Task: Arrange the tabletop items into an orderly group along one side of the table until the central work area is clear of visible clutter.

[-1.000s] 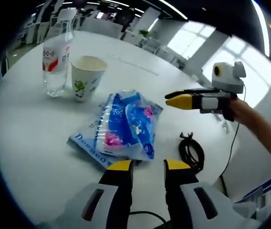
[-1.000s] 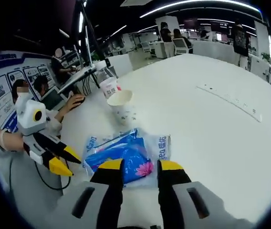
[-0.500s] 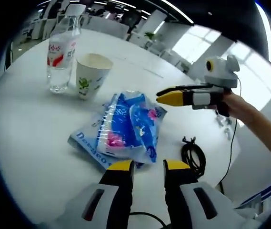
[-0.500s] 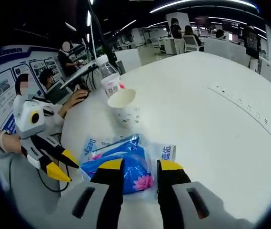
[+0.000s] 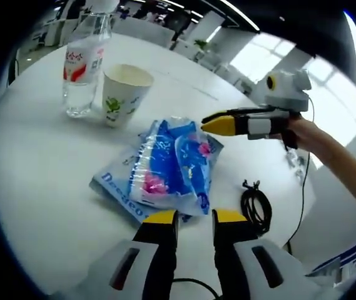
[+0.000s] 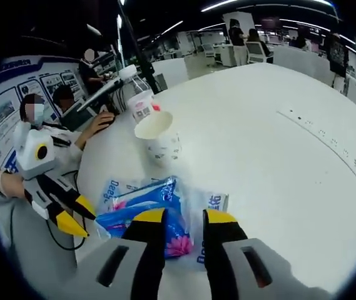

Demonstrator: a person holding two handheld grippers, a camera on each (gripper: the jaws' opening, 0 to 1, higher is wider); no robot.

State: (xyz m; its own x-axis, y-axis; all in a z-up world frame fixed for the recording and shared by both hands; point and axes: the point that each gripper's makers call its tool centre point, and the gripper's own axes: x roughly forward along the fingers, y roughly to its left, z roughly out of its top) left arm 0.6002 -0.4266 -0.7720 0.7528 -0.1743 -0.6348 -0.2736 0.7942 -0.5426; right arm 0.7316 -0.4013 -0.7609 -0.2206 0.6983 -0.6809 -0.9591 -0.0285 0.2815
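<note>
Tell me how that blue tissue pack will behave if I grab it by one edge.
The tissue pack looks soft and crinkly, so it will probably sag. Its glossy film may slip between the jaws. It seems light, likely sliding easily on the smooth table.

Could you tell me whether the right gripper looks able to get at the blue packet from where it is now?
Probably yes. The right gripper is open, right over the blue packet, with nothing between its jaws and the wrapper. The paper cup and bottle stand farther off.
</note>
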